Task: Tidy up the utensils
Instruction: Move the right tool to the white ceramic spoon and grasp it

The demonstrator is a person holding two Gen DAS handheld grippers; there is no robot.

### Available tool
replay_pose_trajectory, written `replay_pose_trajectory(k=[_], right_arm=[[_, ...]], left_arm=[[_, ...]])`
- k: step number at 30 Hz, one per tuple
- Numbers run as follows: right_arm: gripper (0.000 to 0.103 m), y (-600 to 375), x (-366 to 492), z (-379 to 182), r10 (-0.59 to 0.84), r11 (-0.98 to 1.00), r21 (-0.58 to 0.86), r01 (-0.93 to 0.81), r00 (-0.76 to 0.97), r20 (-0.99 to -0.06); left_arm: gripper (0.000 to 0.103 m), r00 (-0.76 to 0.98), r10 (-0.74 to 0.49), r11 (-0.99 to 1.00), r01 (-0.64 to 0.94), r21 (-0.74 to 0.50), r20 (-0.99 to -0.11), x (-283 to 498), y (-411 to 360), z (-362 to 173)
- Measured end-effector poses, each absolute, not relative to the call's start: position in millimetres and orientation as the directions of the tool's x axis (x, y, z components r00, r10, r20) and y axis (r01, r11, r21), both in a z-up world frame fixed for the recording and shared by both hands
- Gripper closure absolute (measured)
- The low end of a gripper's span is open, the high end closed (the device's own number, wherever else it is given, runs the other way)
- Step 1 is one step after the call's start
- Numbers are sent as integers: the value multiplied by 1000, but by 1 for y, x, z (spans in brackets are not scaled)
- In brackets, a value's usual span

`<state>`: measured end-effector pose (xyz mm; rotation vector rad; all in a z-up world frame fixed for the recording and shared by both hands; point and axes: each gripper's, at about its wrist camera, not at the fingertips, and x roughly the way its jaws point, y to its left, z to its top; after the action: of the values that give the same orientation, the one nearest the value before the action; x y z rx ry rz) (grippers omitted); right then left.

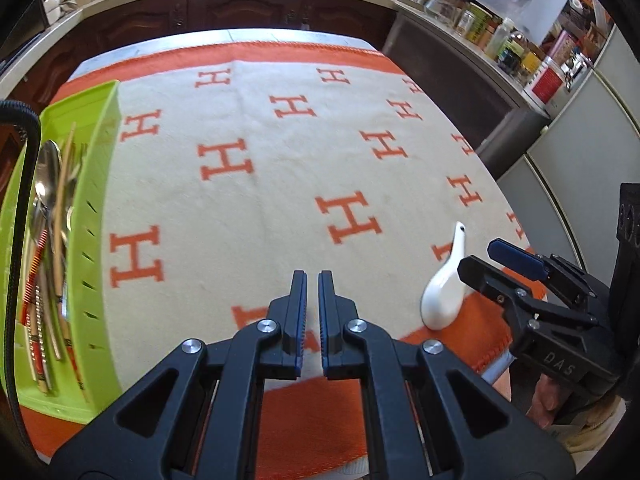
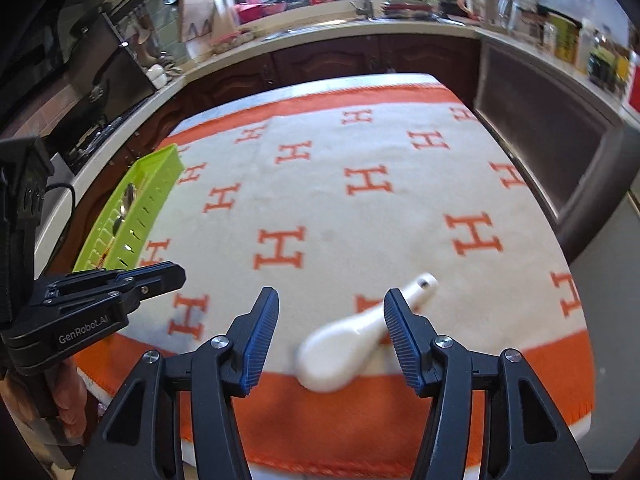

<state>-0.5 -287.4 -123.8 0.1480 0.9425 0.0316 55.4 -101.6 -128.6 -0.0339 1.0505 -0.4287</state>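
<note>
A white ceramic soup spoon [image 2: 340, 346] lies on the cloth near the table's front edge, bowl toward me, handle pointing away to the right. My right gripper [image 2: 332, 296] is open, its fingers on either side of the spoon and not pressing on it. From the left wrist view the spoon [image 1: 442, 292] sits just left of the right gripper [image 1: 478, 256]. My left gripper [image 1: 313, 280] is shut with nothing in it, hovering over the cloth; it also shows as the left gripper [image 2: 176, 274] in the right wrist view. A green tray [image 1: 100, 152] at the left holds metal spoons, chopsticks and a fork.
An orange and cream cloth [image 1: 248, 184] with H marks covers the table. The green tray [image 2: 158, 188] lies along the table's left edge. Dark kitchen cabinets [image 2: 328, 60] and a counter with a sink run behind; jars and bottles [image 1: 508, 44] crowd the right counter.
</note>
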Motion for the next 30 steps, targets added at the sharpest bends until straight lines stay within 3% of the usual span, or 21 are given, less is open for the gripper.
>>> replay_pose_trajectory(k=[11, 19, 23, 30], right_arm=[[47, -322, -23, -166, 186, 953, 282, 109, 524, -831], [49, -298, -11, -169, 197, 970, 244, 12, 553, -809], [67, -285, -6, -170, 210, 973, 229, -35, 556, -804], [84, -276, -1, -169, 260, 962, 261, -80, 554, -791]], left_arm=[[100, 369, -394, 901, 334, -276, -841, 46, -110, -146], [100, 360, -404, 903, 300, -306, -841, 51, -101, -154], [100, 353, -407, 902, 300, -310, -842, 52, -101, -156], [100, 364, -407, 903, 300, -308, -838, 52, -101, -155]])
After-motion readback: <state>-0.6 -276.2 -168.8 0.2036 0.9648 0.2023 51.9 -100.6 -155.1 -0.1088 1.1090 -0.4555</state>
